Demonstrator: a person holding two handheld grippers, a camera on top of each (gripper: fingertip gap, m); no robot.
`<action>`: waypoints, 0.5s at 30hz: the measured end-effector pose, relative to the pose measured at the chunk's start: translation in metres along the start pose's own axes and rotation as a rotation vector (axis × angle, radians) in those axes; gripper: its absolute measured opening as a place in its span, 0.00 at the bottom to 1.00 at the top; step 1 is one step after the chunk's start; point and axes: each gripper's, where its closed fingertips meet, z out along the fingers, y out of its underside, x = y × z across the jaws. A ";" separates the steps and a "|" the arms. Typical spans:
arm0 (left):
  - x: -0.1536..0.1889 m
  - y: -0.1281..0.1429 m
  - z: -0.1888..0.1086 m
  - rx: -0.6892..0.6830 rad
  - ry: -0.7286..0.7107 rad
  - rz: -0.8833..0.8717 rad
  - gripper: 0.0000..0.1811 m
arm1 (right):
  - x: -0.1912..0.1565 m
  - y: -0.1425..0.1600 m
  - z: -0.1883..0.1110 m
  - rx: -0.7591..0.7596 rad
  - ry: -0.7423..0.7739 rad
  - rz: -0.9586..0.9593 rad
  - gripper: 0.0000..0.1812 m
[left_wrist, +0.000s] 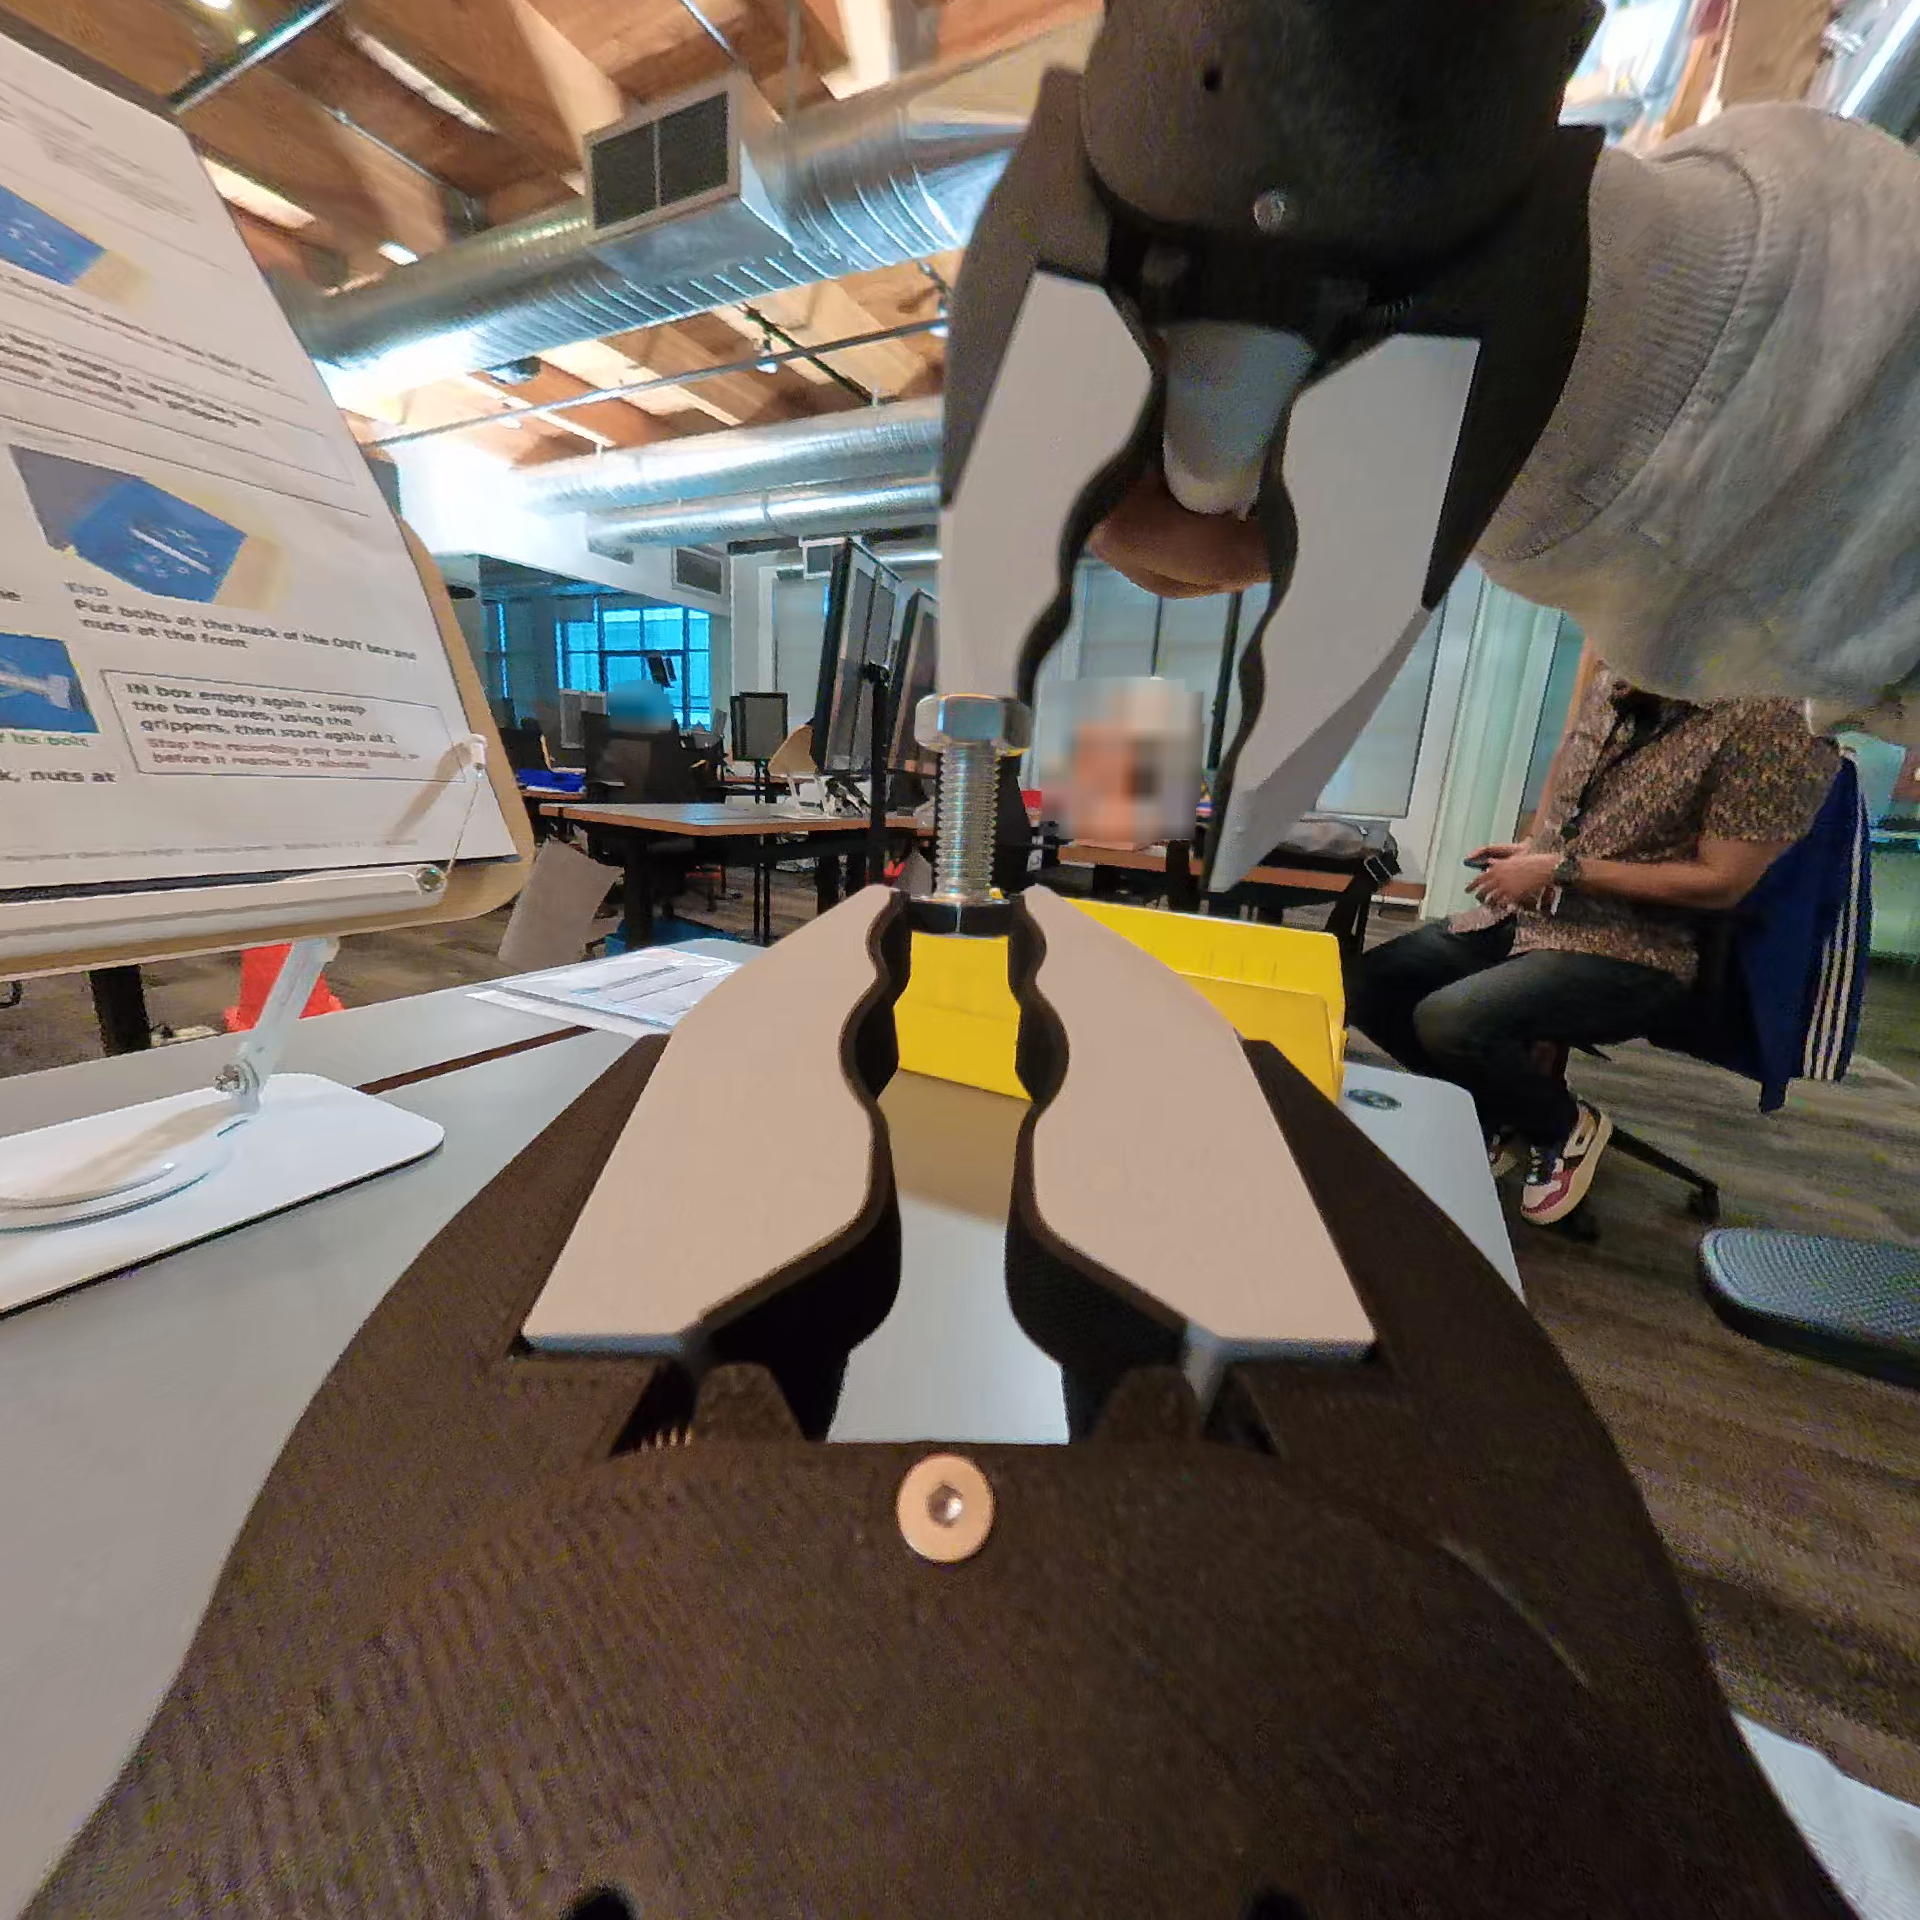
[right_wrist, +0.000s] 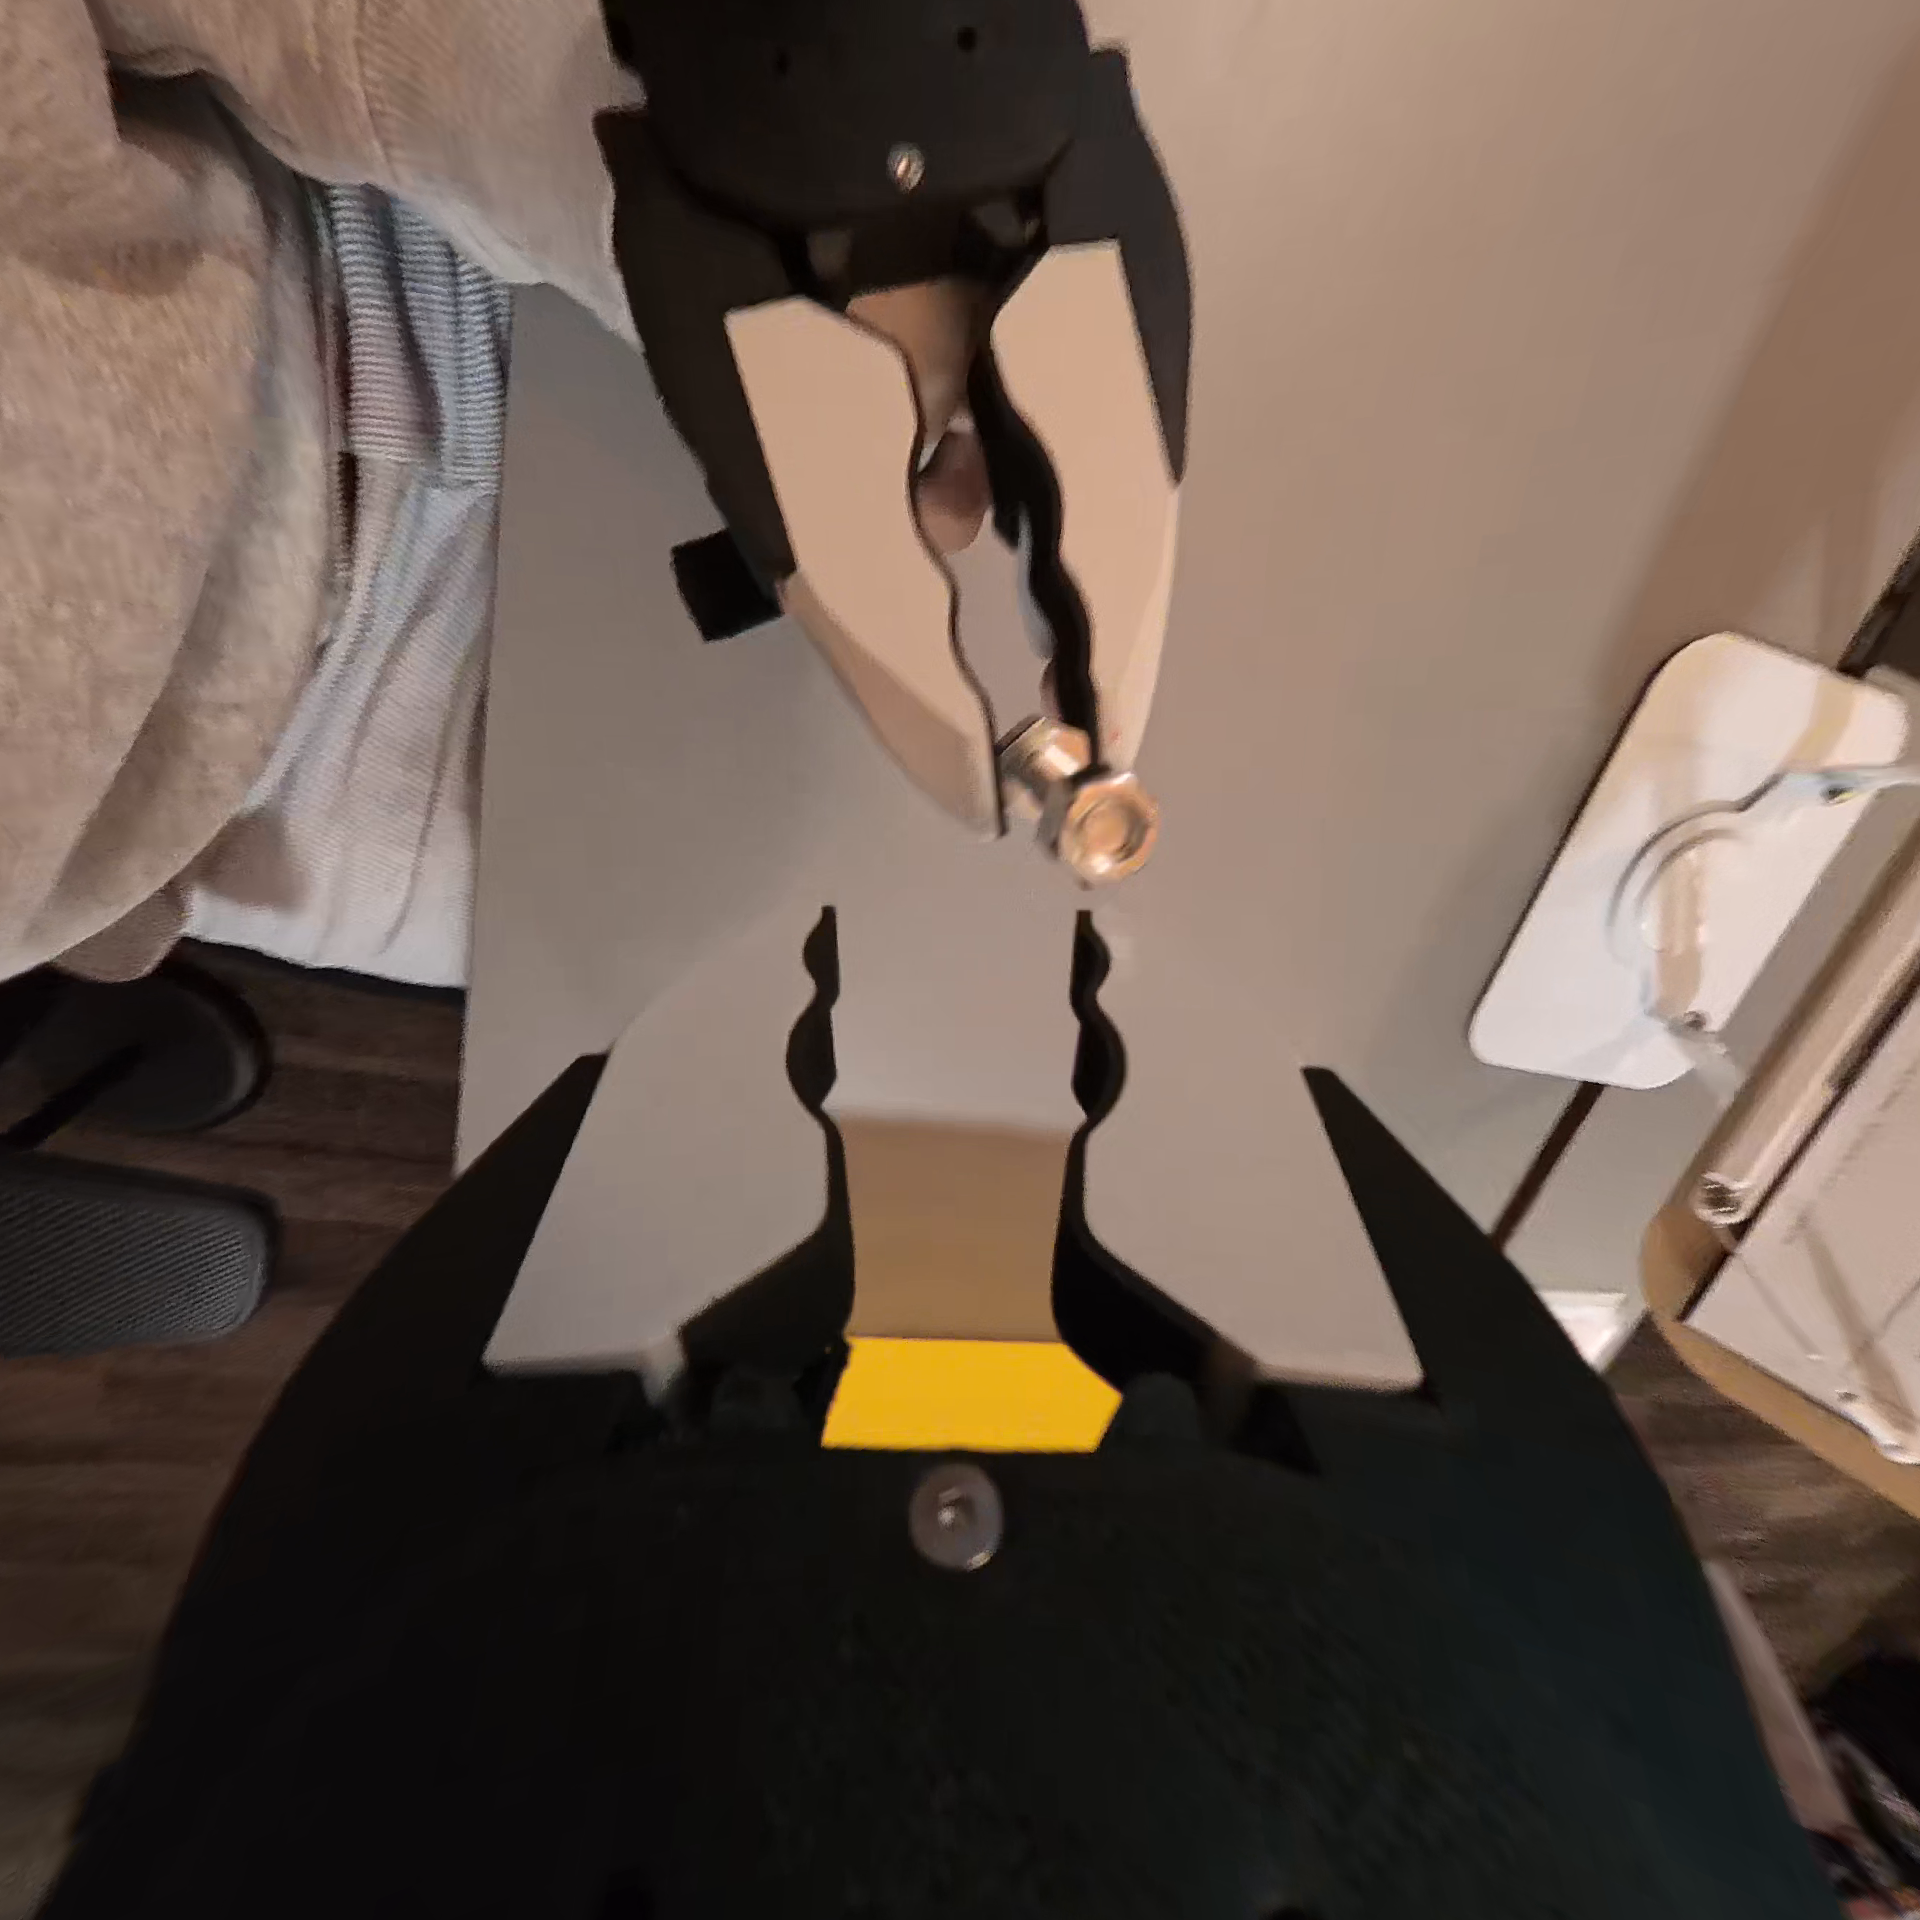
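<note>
The grey counter (left_wrist: 125, 1403) carries a document stand (left_wrist: 208, 1132) with a white base near its left edge, holding printed instruction sheets (left_wrist: 187, 520). A yellow bin (left_wrist: 1226, 977) sits toward the far edge, just behind the left tongs (left_wrist: 958, 902), with some loose papers (left_wrist: 623, 982) lying flat to its left. Beyond the counter a person (left_wrist: 1621, 883) sits in an office chair.

The left tongs are clamped on the lower end of a silver bolt (left_wrist: 966, 800), which stands upright above their tips with its hex head on top; a nut (left_wrist: 958, 918) sits on the thread right at the grip, and the tongs seem to close on that nut, though the dark tips hide the contact.

The right tongs (left_wrist: 1122, 790) hang above and point down, fingers spread apart and holding nothing. One fingertip (left_wrist: 997, 675) is just beside the bolt head, the other well off to the right. In the right wrist view the right tongs (right_wrist: 954, 920) are likewise apart, with the bolt (right_wrist: 1081, 800) just beyond their right tip, head toward the camera, held by the left tongs (right_wrist: 1039, 769) over the bare counter (right_wrist: 1403, 416).
</note>
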 end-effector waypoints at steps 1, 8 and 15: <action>-0.001 -0.001 -0.001 0.006 -0.002 -0.008 0.11 | -0.001 0.003 0.000 -0.012 -0.013 0.015 0.23; 0.002 0.004 0.002 -0.024 0.006 0.013 0.11 | 0.014 -0.014 -0.011 0.081 0.105 -0.027 0.25; 0.002 0.005 0.002 -0.028 0.008 0.014 0.11 | 0.007 -0.019 -0.005 0.060 0.087 -0.071 0.26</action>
